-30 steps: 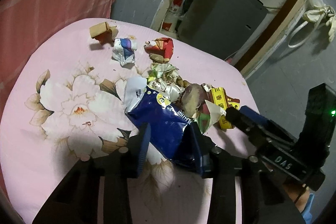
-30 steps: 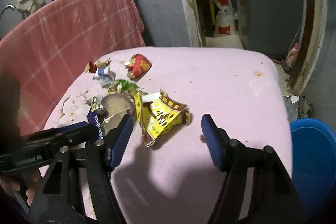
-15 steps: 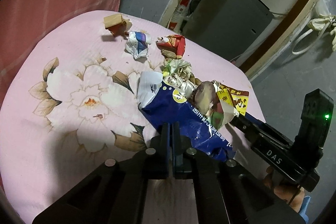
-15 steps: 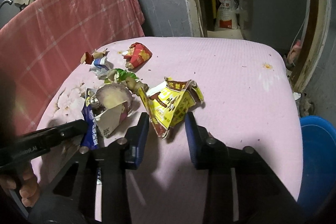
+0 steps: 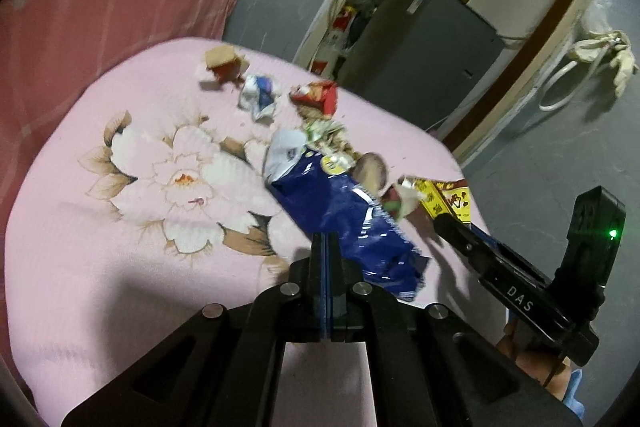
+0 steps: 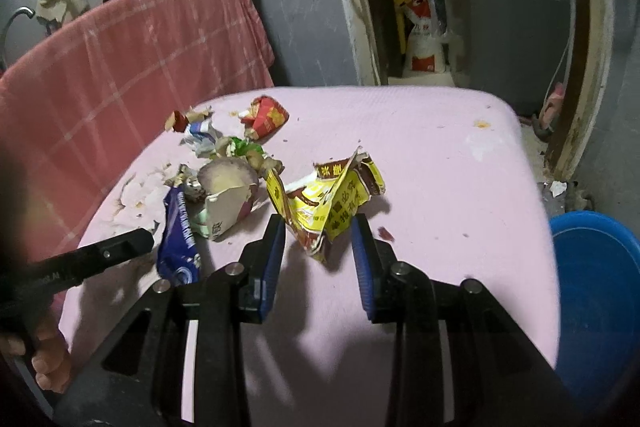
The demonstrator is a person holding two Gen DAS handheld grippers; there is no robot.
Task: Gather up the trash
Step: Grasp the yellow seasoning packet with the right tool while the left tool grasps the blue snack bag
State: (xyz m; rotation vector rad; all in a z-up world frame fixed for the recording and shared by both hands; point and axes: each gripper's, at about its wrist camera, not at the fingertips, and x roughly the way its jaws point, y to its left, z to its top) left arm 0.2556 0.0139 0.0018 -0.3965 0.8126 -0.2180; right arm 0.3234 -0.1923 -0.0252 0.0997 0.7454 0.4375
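Left gripper (image 5: 327, 247) clenched on the near edge of a blue snack bag (image 5: 340, 215); right gripper (image 6: 320, 239) grasping a crumpled yellow wrapper (image 6: 332, 199). Both pieces lie on the pink-covered table (image 6: 440, 155) beside a torn paper cup (image 6: 228, 195), a red wrapper (image 6: 269, 115) and smaller scraps. A blue basin (image 6: 596, 287) stands below the table's right edge; its contents cannot be told.

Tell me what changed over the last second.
Both grippers closed. The left gripper shut on the blue bag; the right gripper clamped the yellow wrapper and lifted its near end off the pink cushion. The red wrapper and the far scraps stayed put.
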